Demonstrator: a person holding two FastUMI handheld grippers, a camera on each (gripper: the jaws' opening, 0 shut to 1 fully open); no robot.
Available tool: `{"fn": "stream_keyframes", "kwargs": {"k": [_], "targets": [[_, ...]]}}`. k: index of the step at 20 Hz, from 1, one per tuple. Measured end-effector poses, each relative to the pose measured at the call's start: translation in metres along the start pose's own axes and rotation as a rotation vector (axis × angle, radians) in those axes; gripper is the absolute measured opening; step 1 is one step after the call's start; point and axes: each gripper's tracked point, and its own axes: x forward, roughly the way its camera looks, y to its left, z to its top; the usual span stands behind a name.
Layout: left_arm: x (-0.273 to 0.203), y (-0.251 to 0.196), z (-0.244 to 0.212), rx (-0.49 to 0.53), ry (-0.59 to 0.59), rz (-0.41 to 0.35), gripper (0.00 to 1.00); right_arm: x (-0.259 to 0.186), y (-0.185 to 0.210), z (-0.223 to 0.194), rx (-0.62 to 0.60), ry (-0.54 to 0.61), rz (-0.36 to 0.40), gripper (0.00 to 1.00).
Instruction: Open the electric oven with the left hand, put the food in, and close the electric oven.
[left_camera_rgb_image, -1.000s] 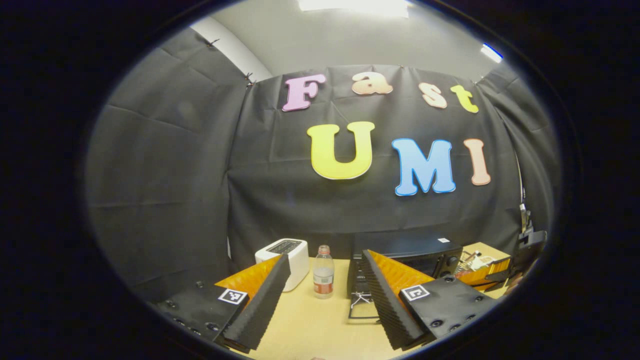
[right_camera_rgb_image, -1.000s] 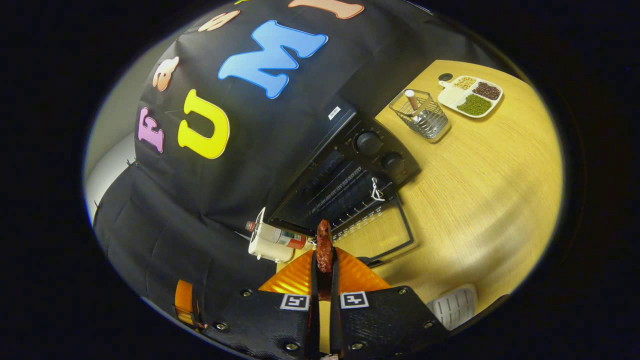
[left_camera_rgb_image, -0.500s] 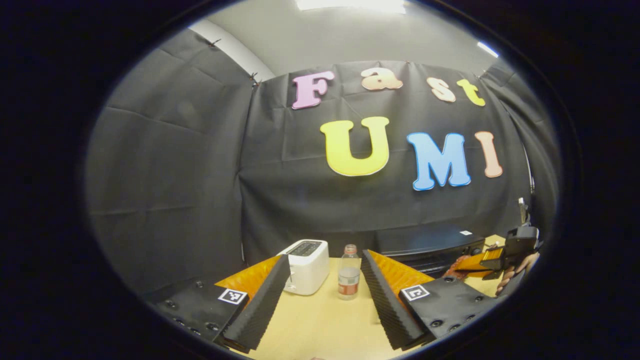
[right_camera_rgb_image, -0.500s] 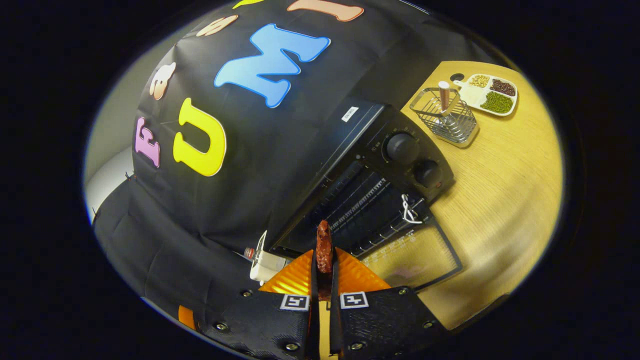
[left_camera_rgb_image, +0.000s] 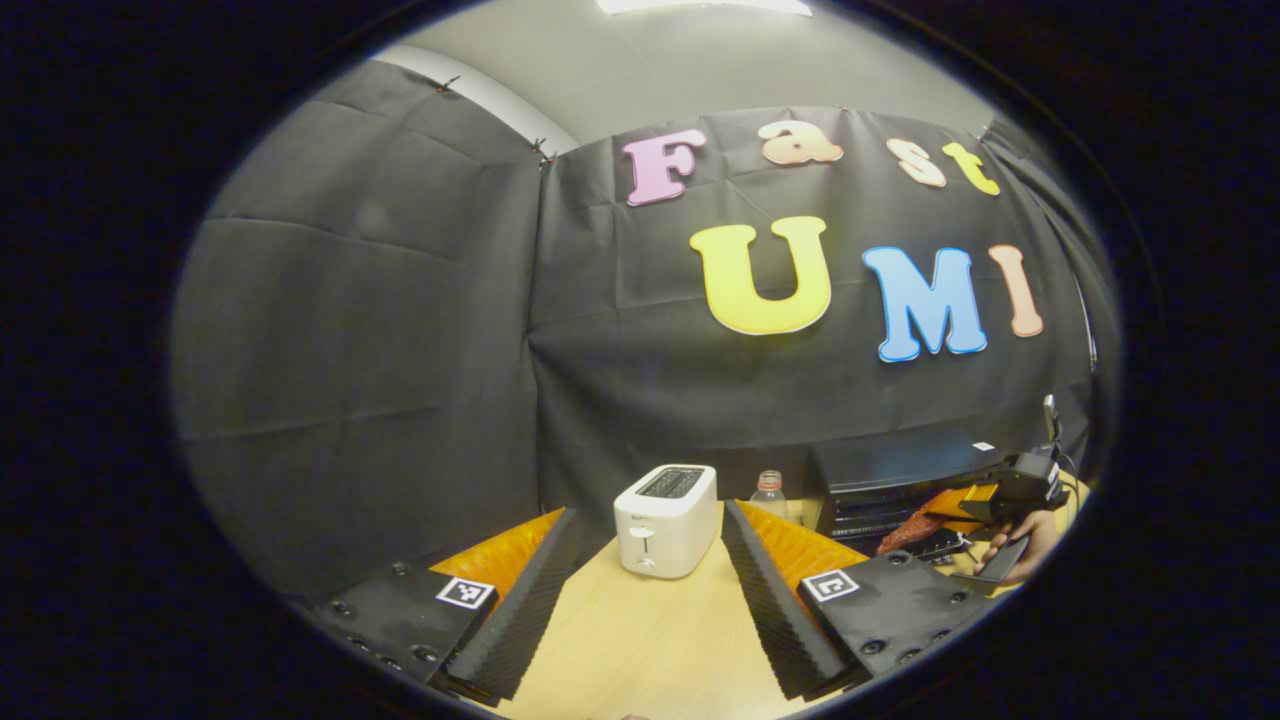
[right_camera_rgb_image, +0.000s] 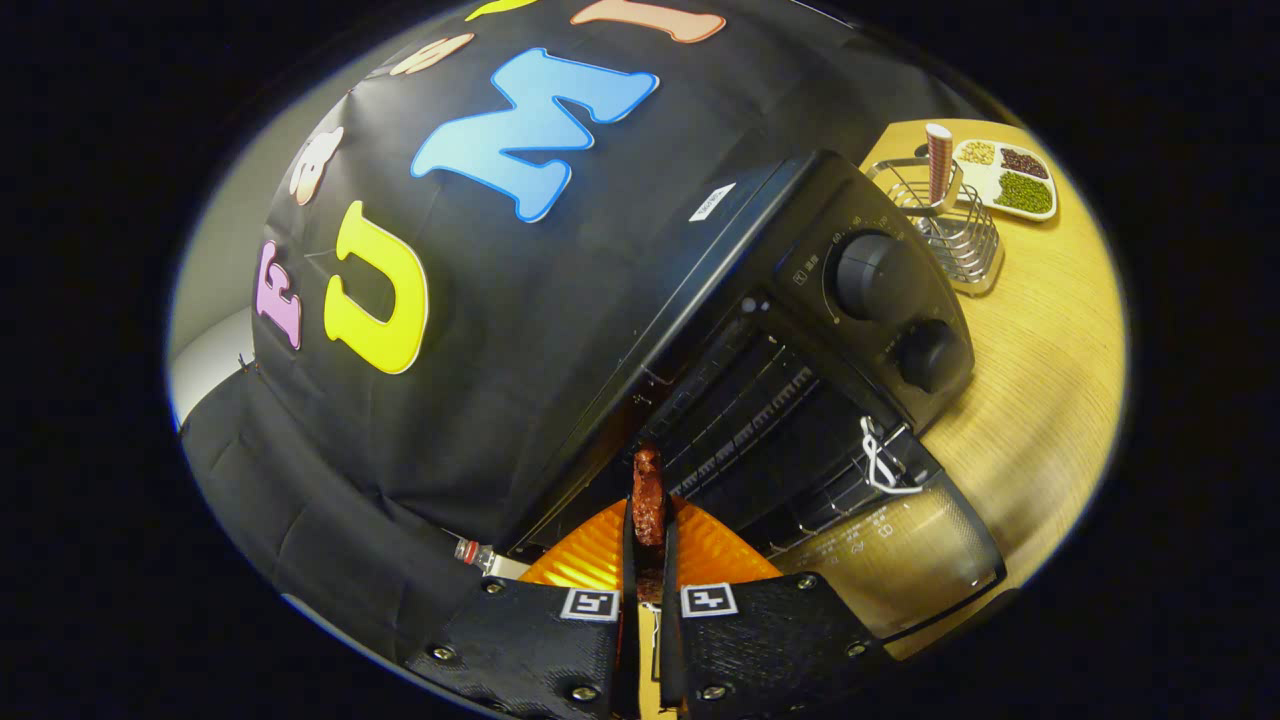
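The right gripper (right_camera_rgb_image: 648, 570) pinches a strip of reddish cooked meat (right_camera_rgb_image: 648, 497) edge-on, aimed at the rack inside the electric oven (right_camera_rgb_image: 800, 330), whose glass door (right_camera_rgb_image: 900, 560) lies open. The left gripper (left_camera_rgb_image: 640, 590) hangs spread and empty near the white toaster (left_camera_rgb_image: 666, 505), likely waiting to shut the door

Each gripper has a black textured body studded with round screws and carrying two small square black-and-white marker tags, seen at the bottom of both views: left gripper (left_camera_rgb_image: 640, 600), right gripper (right_camera_rgb_image: 645, 560). At the right edge of the left gripper view, a hand (left_camera_rgb_image: 1020, 545) wraps a black handle.
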Motion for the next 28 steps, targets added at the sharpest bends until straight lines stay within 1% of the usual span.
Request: {"fn": "stream_keyframes", "kwargs": {"k": [2,8,9,11,12,13,14,15,16,17,18,20,21,22,23,24,27,28], "targets": [[-0.003,0.001,-0.006,0.011,0.01,0.013,1.0,0.007,-0.003,0.003,-0.023,-0.029,-0.003,0.08],[-0.001,-0.006,-0.009,0.04,0.029,0.018,1.0,0.026,-0.017,0.003,-0.063,-0.041,-0.018,0.09],[0.0,-0.009,-0.007,0.046,0.027,0.016,1.0,0.027,-0.019,0.001,-0.078,-0.047,-0.021,0.12],[0.001,-0.015,-0.006,0.054,0.022,0.009,1.0,0.029,-0.027,0.005,-0.124,-0.059,-0.054,0.15],[0.001,-0.017,-0.005,0.055,0.021,0.006,1.0,0.032,-0.034,0.007,-0.149,-0.052,-0.086,0.2],[0.002,-0.019,-0.004,0.054,0.022,0.003,1.0,0.032,-0.037,0.006,-0.162,-0.043,-0.094,0.22],[0.003,-0.02,-0.004,0.053,0.023,0.0,1.0,0.032,-0.041,0.01,-0.176,-0.043,-0.119,0.27],[0.001,-0.021,-0.007,0.05,0.024,-0.001,1.0,0.032,-0.048,0.013,-0.201,-0.048,-0.145,0.21],[0.001,-0.023,-0.008,0.048,0.026,-0.004,1.0,0.031,-0.05,0.015,-0.218,-0.048,-0.15,0.36],[0.002,-0.026,-0.008,0.047,0.025,-0.006,1.0,0.028,-0.052,0.019,-0.241,-0.056,-0.158,0.37],[0.003,-0.029,-0.008,0.047,0.023,-0.01,1.0,0.025,-0.049,0.022,-0.266,-0.068,-0.149,0.58],[0.004,-0.035,-0.008,0.045,0.025,-0.02,1.0,0.017,-0.047,0.029,-0.337,-0.103,-0.156,0.98],[0.003,-0.04,-0.008,0.038,0.024,-0.028,0.96,0.011,-0.044,0.03,-0.368,-0.106,-0.154,0.98],[0.002,-0.045,-0.008,0.031,0.024,-0.037,0.96,0.005,-0.042,0.029,-0.391,-0.098,-0.147,0.98],[0.003,-0.05,-0.009,0.023,0.024,-0.048,1.0,-0.002,-0.04,0.025,-0.414,-0.083,-0.138,0.98],[0.003,-0.056,-0.01,0.015,0.024,-0.058,0.96,-0.011,-0.038,0.023,-0.444,-0.071,-0.135,0.98],[0.0,-0.079,-0.015,-0.009,0.026,-0.101,0.97,-0.043,-0.028,0.023,-0.518,-0.06,-0.105,0.98],[-0.001,-0.087,-0.018,-0.014,0.031,-0.118,0.93,-0.054,-0.024,0.025,-0.539,-0.063,-0.094,0.98]]}}
